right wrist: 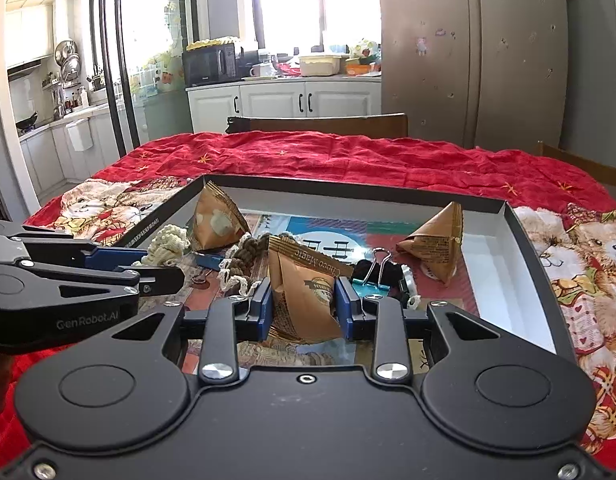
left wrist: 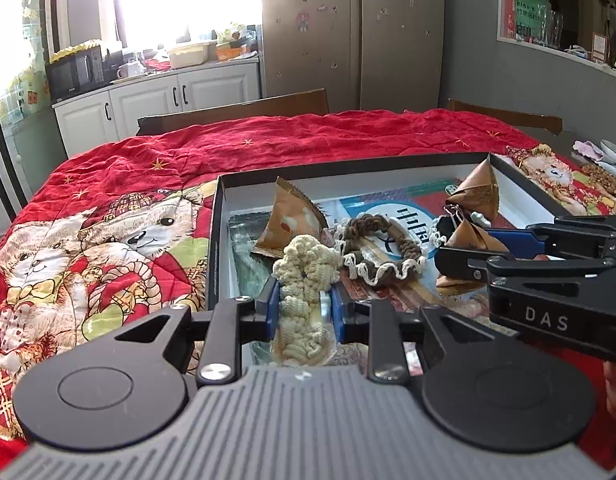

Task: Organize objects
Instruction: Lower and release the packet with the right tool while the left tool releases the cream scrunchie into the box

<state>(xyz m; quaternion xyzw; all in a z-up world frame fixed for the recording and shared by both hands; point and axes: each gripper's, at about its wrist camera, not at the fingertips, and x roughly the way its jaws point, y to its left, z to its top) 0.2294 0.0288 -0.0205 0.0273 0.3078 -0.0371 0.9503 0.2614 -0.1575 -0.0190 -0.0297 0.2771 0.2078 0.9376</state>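
A shallow black box (left wrist: 347,166) with a white inside lies on the red quilt. My left gripper (left wrist: 304,306) is shut on a cream knitted scrunchie (left wrist: 308,272), held over the box's near left part. My right gripper (right wrist: 306,300) is shut on a brown pyramid snack packet (right wrist: 304,284) marked Choco Magic, over the box's near middle. In the box lie two more brown packets (right wrist: 218,222) (right wrist: 437,242), a brown lace-edged scrunchie (left wrist: 381,246) and a black binder clip (right wrist: 377,268). The right gripper (left wrist: 467,250) shows at the right of the left wrist view.
The box (right wrist: 507,208) sits on a table covered by a red teddy-bear quilt (left wrist: 108,248). Wooden chairs (left wrist: 244,110) stand at the far side. Dishes (left wrist: 605,156) lie at the table's far right. White cabinets and a fridge (right wrist: 471,52) are behind.
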